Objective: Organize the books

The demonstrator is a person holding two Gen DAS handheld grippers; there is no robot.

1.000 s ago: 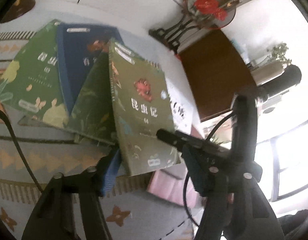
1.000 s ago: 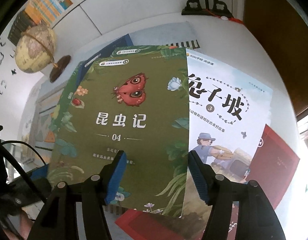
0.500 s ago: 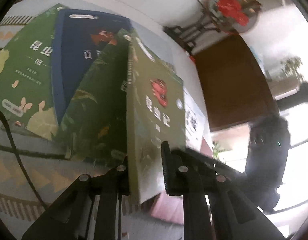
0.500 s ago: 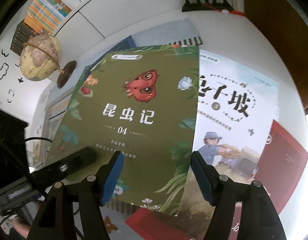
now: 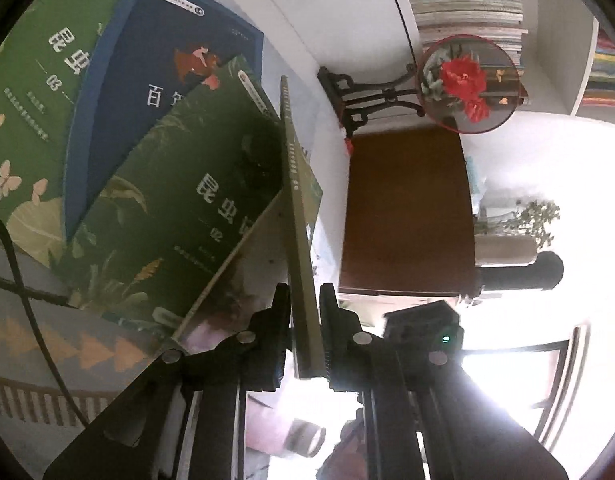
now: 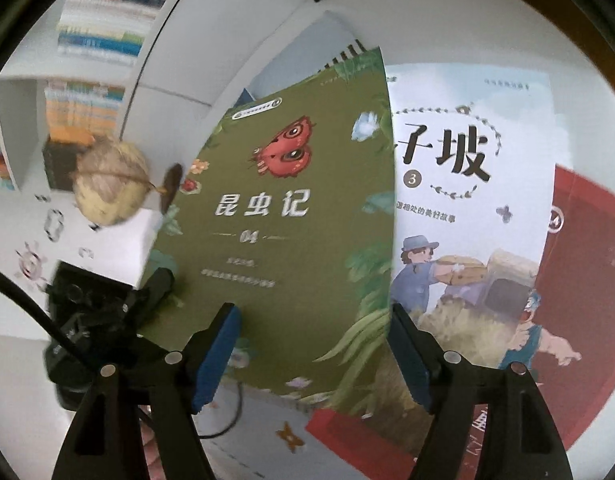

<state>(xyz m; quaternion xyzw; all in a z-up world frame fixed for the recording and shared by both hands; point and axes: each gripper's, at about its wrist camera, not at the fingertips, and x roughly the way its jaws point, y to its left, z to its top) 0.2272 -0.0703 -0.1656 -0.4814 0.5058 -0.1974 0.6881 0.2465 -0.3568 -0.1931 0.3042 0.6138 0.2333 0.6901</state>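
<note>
Left gripper (image 5: 305,330): clamped on olive book (image 6: 303,216) at its lower left corner; book seen edge-on in left wrist view, tilted up off the pile.
Right gripper (image 6: 313,354): jaws opening, pads clear of the cover, hovering over olive book's bottom edge.
Olive book edges: right edge overlaps pale blue book (image 6: 467,208); bottom edge free.
Beneath: dark green book (image 5: 179,216), navy book (image 5: 147,64), light green book (image 5: 31,92), fanned, overlapping.
Red book (image 6: 587,264): under pale blue book, far right.
Open room: white desk (image 6: 235,40) behind books; globe (image 6: 109,184) at left.
Pose: both grippers angled downward.
</note>
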